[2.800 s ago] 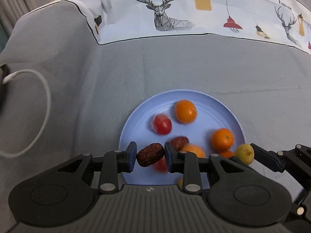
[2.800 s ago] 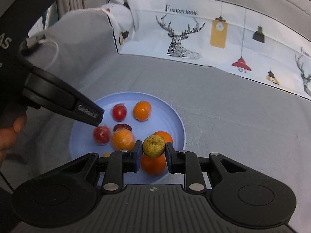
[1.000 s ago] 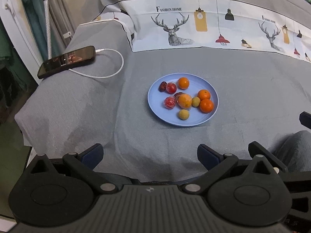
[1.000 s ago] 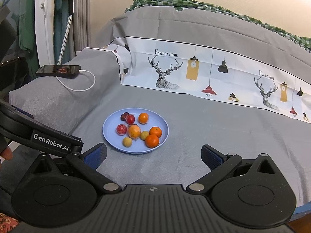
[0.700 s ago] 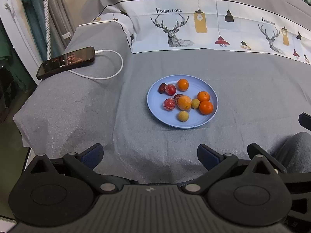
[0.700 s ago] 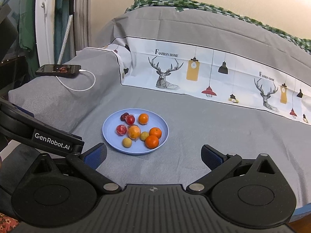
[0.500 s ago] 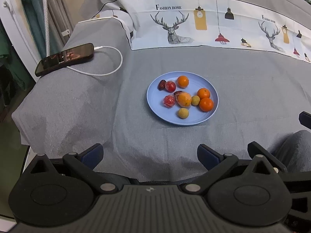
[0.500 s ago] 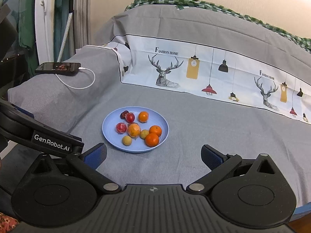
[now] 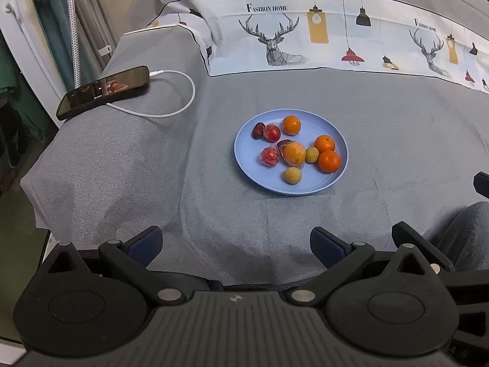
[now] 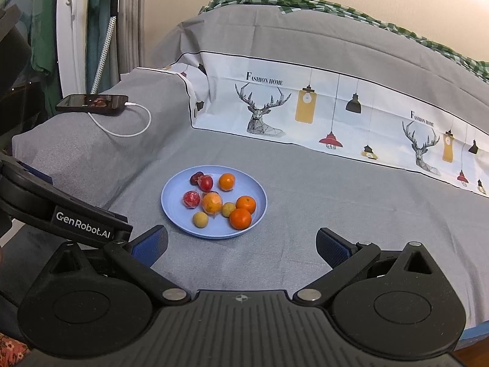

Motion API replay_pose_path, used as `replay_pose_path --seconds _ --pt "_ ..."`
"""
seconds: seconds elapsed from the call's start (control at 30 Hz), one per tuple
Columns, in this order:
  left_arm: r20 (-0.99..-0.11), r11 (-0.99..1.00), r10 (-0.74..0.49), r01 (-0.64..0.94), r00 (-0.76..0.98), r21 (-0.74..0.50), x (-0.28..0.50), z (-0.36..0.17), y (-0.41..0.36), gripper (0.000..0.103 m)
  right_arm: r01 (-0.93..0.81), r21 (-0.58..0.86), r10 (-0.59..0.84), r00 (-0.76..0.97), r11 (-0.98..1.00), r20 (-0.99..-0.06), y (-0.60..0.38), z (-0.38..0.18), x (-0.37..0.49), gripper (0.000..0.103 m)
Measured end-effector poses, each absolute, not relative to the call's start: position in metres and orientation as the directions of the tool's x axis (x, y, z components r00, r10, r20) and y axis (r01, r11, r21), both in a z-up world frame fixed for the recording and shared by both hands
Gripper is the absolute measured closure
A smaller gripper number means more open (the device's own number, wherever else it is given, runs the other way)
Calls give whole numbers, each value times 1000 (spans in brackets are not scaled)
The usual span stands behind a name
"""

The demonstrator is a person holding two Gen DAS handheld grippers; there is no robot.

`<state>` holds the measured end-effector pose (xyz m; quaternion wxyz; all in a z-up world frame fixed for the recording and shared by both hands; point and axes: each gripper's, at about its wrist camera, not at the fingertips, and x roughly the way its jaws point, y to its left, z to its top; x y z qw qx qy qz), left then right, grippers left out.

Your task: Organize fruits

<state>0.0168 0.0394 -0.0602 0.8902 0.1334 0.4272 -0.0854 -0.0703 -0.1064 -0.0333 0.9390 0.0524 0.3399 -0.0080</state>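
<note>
Comparing with a few seconds back, we see the left gripper [image 9: 235,241] and right gripper [image 10: 241,244] now wide open, empty and well clear, their date [image 9: 258,130] and green fruit [image 9: 312,154] dropped on the blue plate [image 9: 305,188], so sorting looks finished.

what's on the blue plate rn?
On the blue plate: four orange fruits, two red ones, two yellow-green ones, one dark date. A second dark fruit is mostly covered by an orange one.

Both wrist views toward shared plate [image 9: 244,165]
</note>
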Motion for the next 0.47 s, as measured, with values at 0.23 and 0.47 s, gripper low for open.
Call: replay_pose_path --seconds 0.23,0.47 --pt "-781 949 -39 267 624 165 17 -60 39 0 50 92 20 769 995 -639 -106 -34 -70 1" --pt "-777 951 -40 263 628 163 16 -58 40 0 51 92 19 769 994 -638 -106 -34 -70 1"
